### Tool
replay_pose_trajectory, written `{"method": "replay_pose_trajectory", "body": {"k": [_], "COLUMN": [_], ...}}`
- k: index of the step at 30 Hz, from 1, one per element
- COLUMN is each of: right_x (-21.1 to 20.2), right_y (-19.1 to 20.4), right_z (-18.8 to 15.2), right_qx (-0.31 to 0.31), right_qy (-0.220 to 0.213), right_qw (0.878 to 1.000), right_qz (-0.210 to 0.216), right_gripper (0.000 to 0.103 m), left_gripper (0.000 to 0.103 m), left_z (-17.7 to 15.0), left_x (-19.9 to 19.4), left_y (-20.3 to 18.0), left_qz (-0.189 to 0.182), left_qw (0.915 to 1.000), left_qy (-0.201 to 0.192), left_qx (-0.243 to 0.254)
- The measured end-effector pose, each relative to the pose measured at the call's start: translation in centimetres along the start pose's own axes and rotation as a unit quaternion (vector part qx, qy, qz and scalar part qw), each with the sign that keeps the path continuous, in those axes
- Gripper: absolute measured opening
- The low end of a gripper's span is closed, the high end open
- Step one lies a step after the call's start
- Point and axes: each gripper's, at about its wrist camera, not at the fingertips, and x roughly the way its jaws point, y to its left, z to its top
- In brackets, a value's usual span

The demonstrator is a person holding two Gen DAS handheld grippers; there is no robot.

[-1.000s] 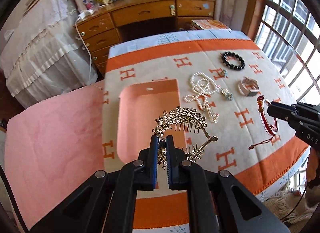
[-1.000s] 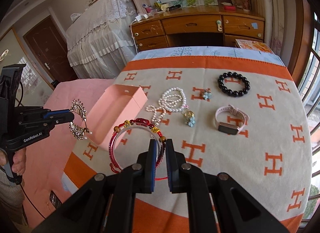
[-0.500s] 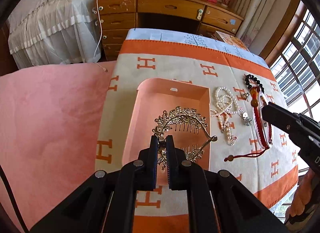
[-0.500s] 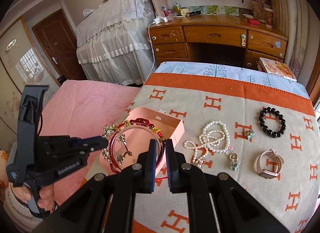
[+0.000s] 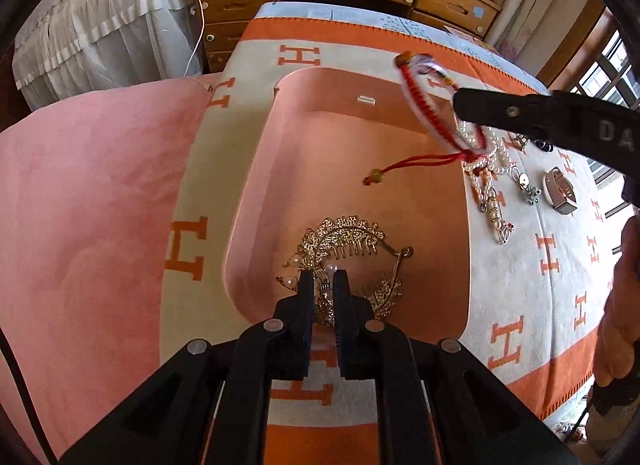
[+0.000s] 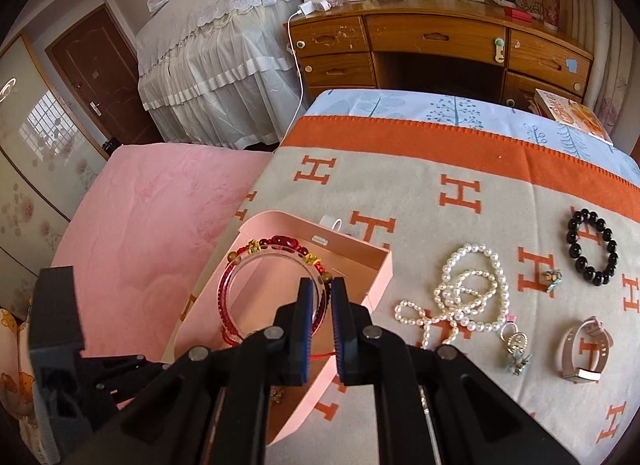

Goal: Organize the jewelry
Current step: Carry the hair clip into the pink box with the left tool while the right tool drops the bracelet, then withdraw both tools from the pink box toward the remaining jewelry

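Note:
A pink open box (image 5: 320, 129) lies on the orange-and-cream H blanket; it also shows in the right wrist view (image 6: 372, 265). My left gripper (image 5: 323, 279) is shut on a gold hair comb (image 5: 344, 237) and holds it low inside the box's near end. My right gripper (image 6: 319, 289) is shut on a red beaded bracelet (image 6: 272, 249) and holds it over the box; the bracelet also shows in the left wrist view (image 5: 424, 105), with its red cord hanging down.
On the blanket right of the box lie a pearl necklace (image 6: 472, 297), a black bead bracelet (image 6: 592, 249), a pink watch (image 6: 584, 349) and small charms (image 6: 552, 277). A pink bedcover (image 6: 160, 205) lies left. A wooden desk (image 6: 440, 45) stands behind.
Both grippers moved toward the box. The comb has come down into the box's near end. The red bracelet has moved left from above the blanket to over the box.

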Motion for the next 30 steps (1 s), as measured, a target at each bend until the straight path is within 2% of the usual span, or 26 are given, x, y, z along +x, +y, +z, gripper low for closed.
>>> {"method": "replay_pose_trajectory", "body": {"k": [2, 4, 7, 9, 10, 12, 15, 20, 24, 27, 30], "right_x": [1.4, 2.8, 4.3, 5.2, 5.5, 5.8, 5.8, 4.1, 1.6, -0.5, -2.7], "right_y": [0.4, 0.8, 1.0, 1.1, 1.2, 1.2, 0.7, -0.2, -0.6, -0.9, -1.5], "right_z": [0.1, 0.1, 0.3, 0.3, 0.4, 0.4, 0.3, -0.6, -2.2, -3.7, -5.0], "right_qx": [-0.002, -0.003, -0.004, -0.007, -0.01, -0.015, -0.006, 0.013, 0.003, -0.001, 0.005], "right_qy": [0.013, 0.025, 0.037, 0.042, 0.043, 0.042, 0.042, 0.034, 0.01, -0.003, -0.015], "right_qw": [1.0, 1.0, 0.999, 0.999, 0.999, 0.999, 0.999, 0.999, 1.0, 1.0, 1.0], "right_qz": [0.001, 0.003, 0.0, -0.003, -0.012, -0.016, -0.008, 0.014, 0.014, 0.003, 0.012], "right_gripper": [0.009, 0.009, 0.009, 0.01, 0.01, 0.011, 0.015, 0.02, 0.022, 0.032, 0.034], "left_gripper": [0.017, 0.036, 0.053, 0.061, 0.072, 0.082, 0.082, 0.082, 0.082, 0.082, 0.082], "left_z": [-0.1, -0.4, -0.5, -0.6, -0.6, -0.9, -1.1, -1.8, -2.8, -3.3, -3.9], "left_x": [-0.3, -0.8, -1.7, -2.3, -2.6, -3.2, -3.7, -4.0, -4.3, -4.3, -4.2], "left_y": [-0.1, -0.3, -0.2, -0.2, -0.2, -0.3, -0.4, 0.1, 0.2, 0.1, -0.5], "left_qz": [0.009, 0.02, 0.022, 0.02, 0.026, 0.045, 0.06, 0.04, 0.037, 0.034, 0.03], "left_qw": [0.9999, 0.9995, 0.9987, 0.9981, 0.9976, 0.9958, 0.9935, 0.9947, 0.994, 0.9936, 0.9937], "left_qy": [-0.01, -0.024, -0.046, -0.059, -0.064, -0.08, -0.097, -0.092, -0.095, -0.096, -0.094], "left_qx": [0.002, 0.004, 0.007, 0.005, 0.002, -0.001, 0.002, -0.021, -0.039, -0.05, -0.054]}}
